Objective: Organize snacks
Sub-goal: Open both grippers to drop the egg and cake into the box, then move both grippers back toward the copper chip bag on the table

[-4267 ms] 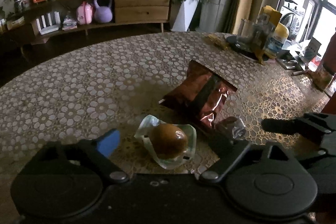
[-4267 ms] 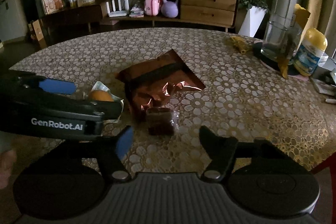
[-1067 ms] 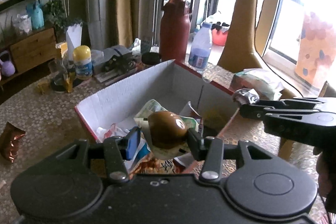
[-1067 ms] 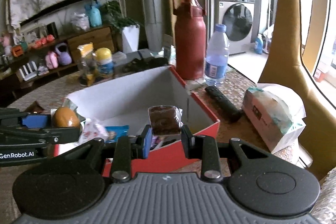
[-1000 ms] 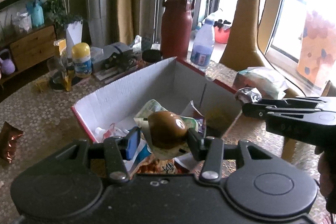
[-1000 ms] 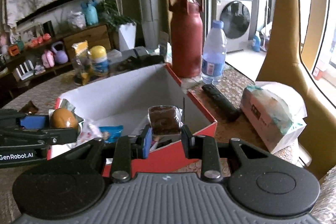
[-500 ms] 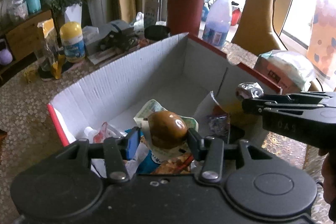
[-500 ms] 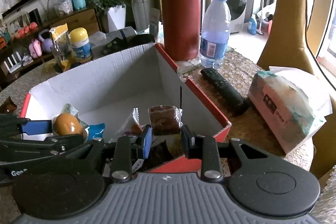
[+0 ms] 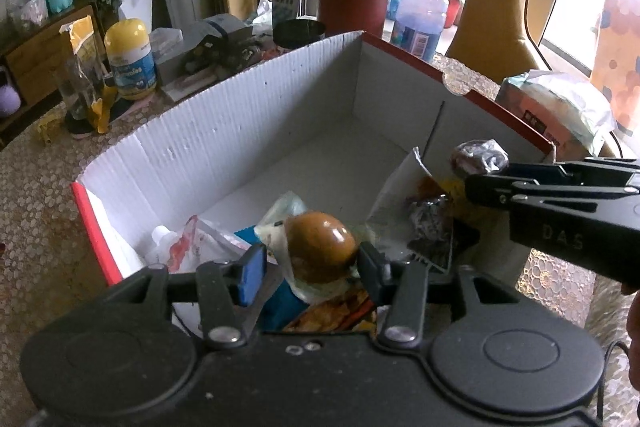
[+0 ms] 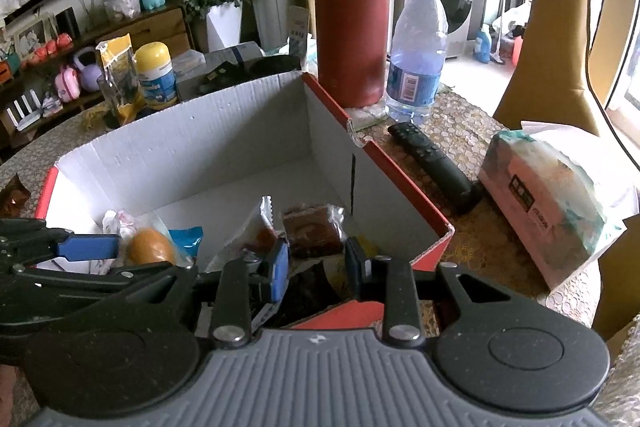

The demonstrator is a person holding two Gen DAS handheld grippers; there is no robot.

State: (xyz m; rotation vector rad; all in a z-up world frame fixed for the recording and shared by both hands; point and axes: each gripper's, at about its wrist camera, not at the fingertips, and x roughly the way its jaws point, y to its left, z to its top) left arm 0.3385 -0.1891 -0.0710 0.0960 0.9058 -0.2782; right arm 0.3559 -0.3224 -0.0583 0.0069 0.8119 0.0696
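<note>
A red cardboard box (image 9: 224, 131) with white inner walls holds several snack packets; it also shows in the right wrist view (image 10: 192, 147). My left gripper (image 9: 310, 271) is over the box's near end with its jaws parted; the wrapped brown egg (image 9: 320, 247) touches the right finger only and a gap shows at the blue left pad. My right gripper (image 10: 316, 261) is over the box's near right part, shut on a wrapped brown cake (image 10: 312, 229). The egg (image 10: 150, 247) and the left gripper's fingers (image 10: 88, 247) show at the left of the right wrist view.
Behind the box stand a red flask (image 10: 352, 15), a water bottle (image 10: 418, 51) and a yellow-lidded tub (image 10: 154, 75). A black remote (image 10: 434, 163) and a tissue pack (image 10: 552, 195) lie right of the box. A brown packet (image 10: 12, 195) lies left.
Both grippers have come forward and down over the box. The left jaws have opened and the egg has tipped toward the right finger. The right gripper still holds the cake.
</note>
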